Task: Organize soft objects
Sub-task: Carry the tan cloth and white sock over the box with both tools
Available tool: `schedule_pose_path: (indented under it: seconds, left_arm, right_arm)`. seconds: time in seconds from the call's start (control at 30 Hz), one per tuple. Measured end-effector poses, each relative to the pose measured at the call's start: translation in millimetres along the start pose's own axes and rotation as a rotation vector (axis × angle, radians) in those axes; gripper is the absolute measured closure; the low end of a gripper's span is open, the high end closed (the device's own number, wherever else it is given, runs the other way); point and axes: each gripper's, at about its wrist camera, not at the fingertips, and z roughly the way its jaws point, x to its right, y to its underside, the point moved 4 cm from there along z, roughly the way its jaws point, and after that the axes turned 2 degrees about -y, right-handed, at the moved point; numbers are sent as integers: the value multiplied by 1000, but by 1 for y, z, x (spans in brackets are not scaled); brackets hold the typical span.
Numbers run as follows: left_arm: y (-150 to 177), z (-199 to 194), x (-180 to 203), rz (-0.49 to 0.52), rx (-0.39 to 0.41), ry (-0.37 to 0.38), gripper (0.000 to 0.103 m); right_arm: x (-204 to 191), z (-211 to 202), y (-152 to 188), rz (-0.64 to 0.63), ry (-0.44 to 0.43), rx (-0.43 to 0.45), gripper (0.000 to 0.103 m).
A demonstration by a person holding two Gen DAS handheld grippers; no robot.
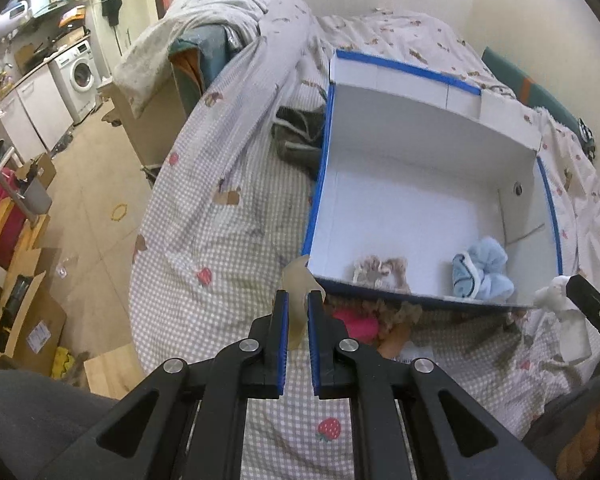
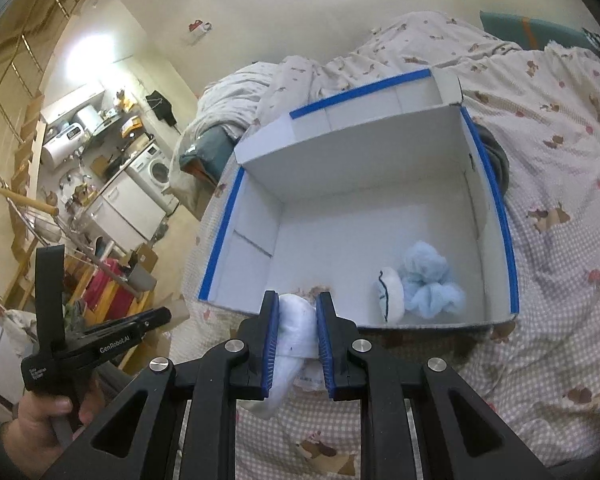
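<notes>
A white cardboard box with blue-taped rims (image 1: 420, 200) (image 2: 364, 200) lies open on the bed. Inside it rest a light blue plush piece (image 1: 486, 270) (image 2: 430, 276) and a beige knitted item (image 1: 380, 270). My left gripper (image 1: 298, 298) is shut on a thin, pale translucent beige cloth (image 1: 298, 280), held just before the box's near left corner. My right gripper (image 2: 298, 306) is shut on a white soft fabric item (image 2: 296, 324), above the box's near edge; the same white item (image 1: 556, 300) shows at the right of the left wrist view.
The bed has a checked sheet with strawberry prints (image 1: 228, 240). A pink item and a brown one (image 1: 360, 326) lie before the box. Dark clothing (image 1: 300, 136) sits left of it. A hand (image 2: 40, 420) holds the left gripper's handle. Floor, cartons and a washing machine (image 1: 80, 76) lie left.
</notes>
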Motion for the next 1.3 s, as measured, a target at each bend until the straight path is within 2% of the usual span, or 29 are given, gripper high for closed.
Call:
schedule_pose_path:
  seconds: [0.37, 0.73, 1.03, 1.13, 1.2, 1.3]
  left_arm:
    - [-52, -4, 13, 37, 77, -6, 95]
    - [-81, 15, 41, 94, 78, 3, 95]
    - [-102, 45, 82, 155, 77, 21, 95]
    - [-104, 63, 91, 173, 58, 50, 94]
    - [-101, 74, 89, 167, 60, 63, 94]
    - [-93, 95, 82, 146, 19, 46, 94]
  right_arm:
    - [8, 14, -42, 7, 1, 25, 82]
    - [18, 41, -78, -22, 28, 28, 82]
    - [46, 78, -62, 0, 99, -64, 82]
    - [53, 84, -59, -9, 171, -73, 82]
    - [60, 88, -56, -10, 222, -85, 82]
    - [67, 95, -51, 5, 235, -115, 82]
